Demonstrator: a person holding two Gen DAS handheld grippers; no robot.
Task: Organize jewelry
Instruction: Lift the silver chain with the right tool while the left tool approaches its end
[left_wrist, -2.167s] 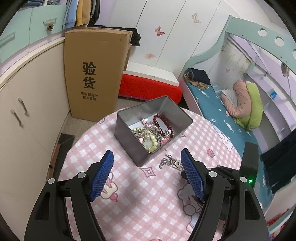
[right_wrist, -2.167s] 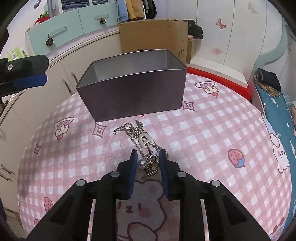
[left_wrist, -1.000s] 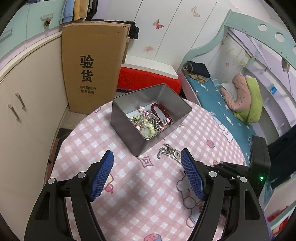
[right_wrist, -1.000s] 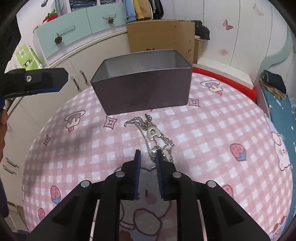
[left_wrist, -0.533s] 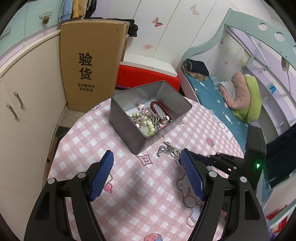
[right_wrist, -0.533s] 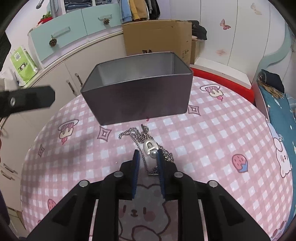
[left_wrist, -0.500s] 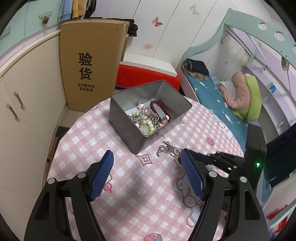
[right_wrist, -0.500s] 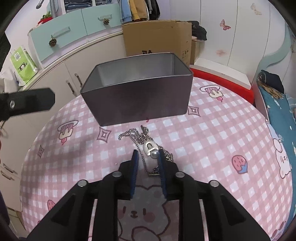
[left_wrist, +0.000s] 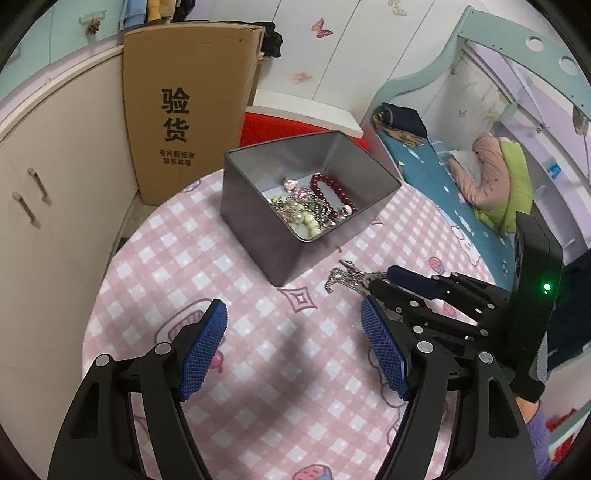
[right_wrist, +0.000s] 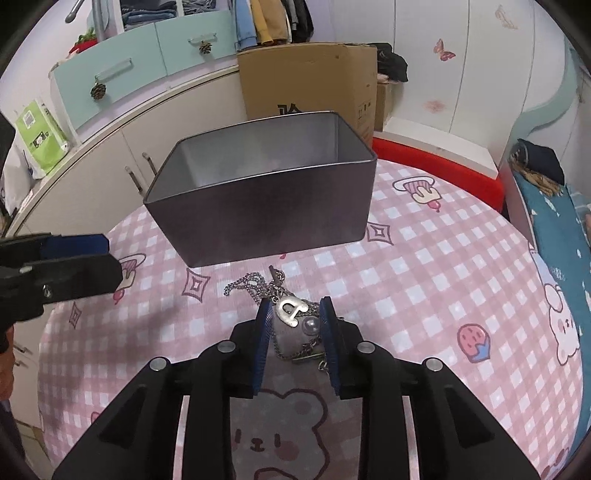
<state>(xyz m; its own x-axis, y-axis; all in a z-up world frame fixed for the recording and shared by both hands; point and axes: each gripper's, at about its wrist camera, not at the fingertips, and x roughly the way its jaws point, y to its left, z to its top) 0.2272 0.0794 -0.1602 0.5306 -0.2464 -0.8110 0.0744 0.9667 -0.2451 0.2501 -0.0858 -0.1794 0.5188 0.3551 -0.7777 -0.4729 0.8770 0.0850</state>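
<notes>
A grey metal tin (left_wrist: 258, 229) stands on the round pink checked table (left_wrist: 207, 258) and holds a red bead bracelet (left_wrist: 330, 190) and pale bead jewelry (left_wrist: 299, 216). A silver chain necklace (right_wrist: 258, 286) with an "A" pendant (right_wrist: 293, 310) and a pearl lies on the cloth in front of the tin (right_wrist: 266, 218). My right gripper (right_wrist: 295, 314) is partly open with its blue pads on either side of the pendant, low over the cloth. My left gripper (left_wrist: 291, 328) is wide open and empty, nearer than the tin. The chain (left_wrist: 345, 278) also shows in the left wrist view.
A tall cardboard box (left_wrist: 184, 99) stands behind the table against cream cupboards (left_wrist: 44, 177). A red-edged platform (left_wrist: 291, 125) and a bed with blue bedding (left_wrist: 443, 184) lie to the right. The table edge curves round on the left.
My right gripper's jaws have opened wider around the pendant; the necklace lies on the cloth. The left gripper has stayed open and shifted slightly.
</notes>
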